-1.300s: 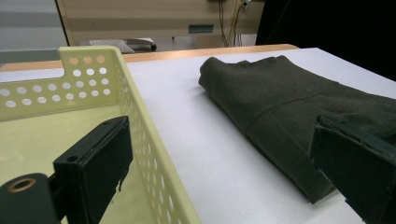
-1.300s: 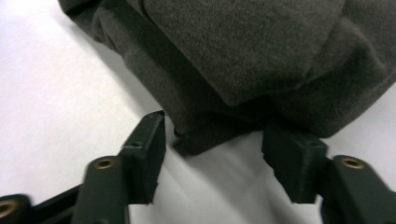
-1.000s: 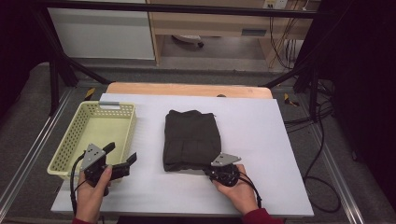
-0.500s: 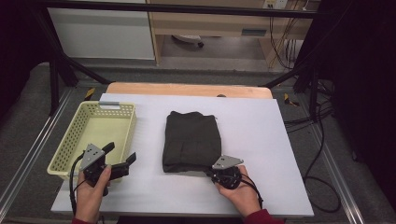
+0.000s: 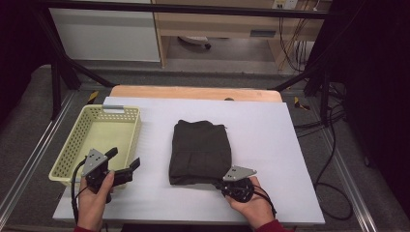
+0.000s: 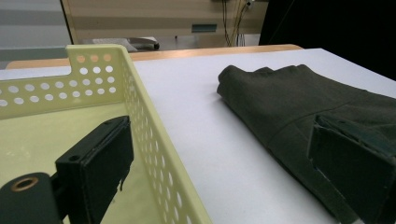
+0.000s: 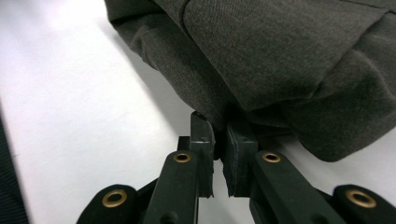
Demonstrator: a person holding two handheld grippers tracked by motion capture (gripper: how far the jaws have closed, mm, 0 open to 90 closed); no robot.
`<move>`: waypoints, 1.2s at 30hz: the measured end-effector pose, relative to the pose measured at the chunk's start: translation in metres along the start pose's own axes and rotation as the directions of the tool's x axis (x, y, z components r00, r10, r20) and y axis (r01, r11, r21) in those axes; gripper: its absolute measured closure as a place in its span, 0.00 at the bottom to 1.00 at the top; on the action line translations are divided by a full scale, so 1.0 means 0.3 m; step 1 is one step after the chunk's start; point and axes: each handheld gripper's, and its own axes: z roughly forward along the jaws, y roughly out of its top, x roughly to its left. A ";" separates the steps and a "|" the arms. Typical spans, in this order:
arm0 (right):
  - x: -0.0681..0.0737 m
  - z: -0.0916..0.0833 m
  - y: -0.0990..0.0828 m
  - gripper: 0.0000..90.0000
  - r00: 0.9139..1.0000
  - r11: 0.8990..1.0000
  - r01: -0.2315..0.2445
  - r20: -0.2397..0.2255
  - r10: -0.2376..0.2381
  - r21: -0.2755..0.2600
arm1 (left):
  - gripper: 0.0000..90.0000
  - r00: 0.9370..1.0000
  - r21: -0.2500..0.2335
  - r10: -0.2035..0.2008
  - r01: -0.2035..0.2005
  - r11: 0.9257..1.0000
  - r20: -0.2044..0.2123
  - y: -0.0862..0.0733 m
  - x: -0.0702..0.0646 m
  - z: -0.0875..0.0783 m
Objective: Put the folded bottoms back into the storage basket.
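Note:
A dark olive folded garment (image 5: pixel 200 150) lies in the middle of the white table. My right gripper (image 5: pixel 224 181) is at its near right corner, shut on the fabric's edge. In the right gripper view the garment (image 7: pixel 280 56) bulges above the right gripper (image 7: pixel 219 133), whose two pads pinch a fold of cloth. My left gripper (image 5: pixel 124 158) stands open by the near right corner of the yellow basket (image 5: pixel 104 110), holding nothing. In the left gripper view one jaw of the left gripper (image 6: pixel 224 140) hangs over the basket (image 6: pixel 140 93) and the other stands in front of the garment (image 6: pixel 303 98).
The perforated basket holds nothing that I can see. Bare white tabletop (image 5: pixel 270 125) lies to the right of the garment and between it and the basket. A wooden strip (image 5: pixel 193 92) runs along the far edge, with black frame legs and cables beyond.
The right gripper has drawn back a little toward the person, its jaws pinched on the garment's near edge. The left gripper has stayed where it was.

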 end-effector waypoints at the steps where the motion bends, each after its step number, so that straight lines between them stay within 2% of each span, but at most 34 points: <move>1: 0.005 -0.004 -0.002 0.93 1.000 1.000 -0.002 -0.007 0.002 -0.001 | 0.08 1.000 0.000 0.001 -0.001 1.000 -0.001 0.000 0.000 0.000; 8: 0.045 -0.029 -0.023 0.93 1.000 1.000 0.011 -0.018 -0.010 0.009 | 0.08 1.000 0.000 0.000 0.000 1.000 -0.001 0.000 0.000 0.000; 16: 0.043 -0.026 -0.037 0.90 1.000 1.000 -0.005 -0.029 0.005 0.022 | 0.08 1.000 -0.001 0.000 0.000 1.000 0.002 0.000 -0.002 0.001; 19: 0.039 -0.024 -0.047 0.77 0.999 0.999 -0.027 -0.045 0.028 0.026 | 0.08 1.000 -0.002 0.001 -0.001 1.000 0.002 0.000 -0.002 0.000; 23: 0.045 -0.054 -0.059 0.59 0.999 0.999 -0.044 -0.028 0.045 0.012 | 0.08 1.000 0.000 0.000 0.000 1.000 0.001 0.000 -0.001 0.000; 30: 0.040 -0.116 -0.080 0.41 0.996 0.996 -0.083 0.018 0.083 -0.034 | 0.08 1.000 0.000 0.002 -0.002 1.000 0.002 -0.001 -0.006 0.002; 33: 0.037 -0.118 -0.073 0.31 0.995 0.995 -0.090 0.032 0.092 -0.053 | 0.08 1.000 0.000 0.005 -0.005 1.000 0.002 -0.001 -0.006 0.005; 36: 0.038 -0.124 -0.057 0.26 0.995 0.991 -0.086 0.040 0.090 -0.100 | 0.08 1.000 0.004 0.007 -0.007 1.000 0.005 -0.001 -0.007 0.006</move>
